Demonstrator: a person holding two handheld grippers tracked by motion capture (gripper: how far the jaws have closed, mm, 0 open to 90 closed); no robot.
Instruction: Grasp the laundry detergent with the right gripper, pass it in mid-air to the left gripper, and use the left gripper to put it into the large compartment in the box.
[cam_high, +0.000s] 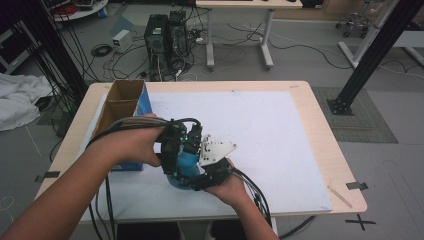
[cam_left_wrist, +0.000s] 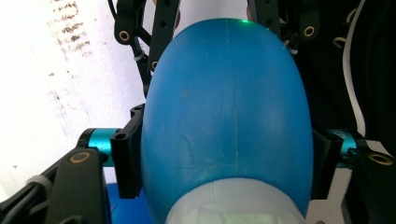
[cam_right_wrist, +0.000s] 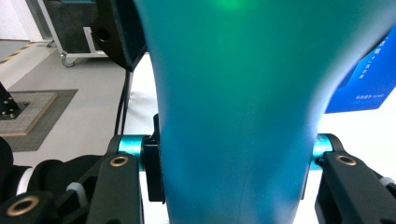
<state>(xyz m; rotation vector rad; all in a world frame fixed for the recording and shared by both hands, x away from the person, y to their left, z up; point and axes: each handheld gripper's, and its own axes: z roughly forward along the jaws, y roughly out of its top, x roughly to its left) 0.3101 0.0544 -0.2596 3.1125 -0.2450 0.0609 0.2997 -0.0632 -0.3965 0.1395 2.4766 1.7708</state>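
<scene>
The table (cam_high: 310, 130), covered with a white sheet, carried an open cardboard box (cam_high: 120, 107) with blue sides at its left. Near the front edge, both hands had met over a blue rounded plastic object (cam_high: 186, 162), held just above the sheet. The left gripper (cam_left_wrist: 224, 154) had its fingers clamped on the bulbous body; the right gripper (cam_right_wrist: 233, 158) gripped the narrower part. It looked like a two-handed hold, perhaps a handover or pulling apart; next, one gripper would need to release or twist.
</scene>
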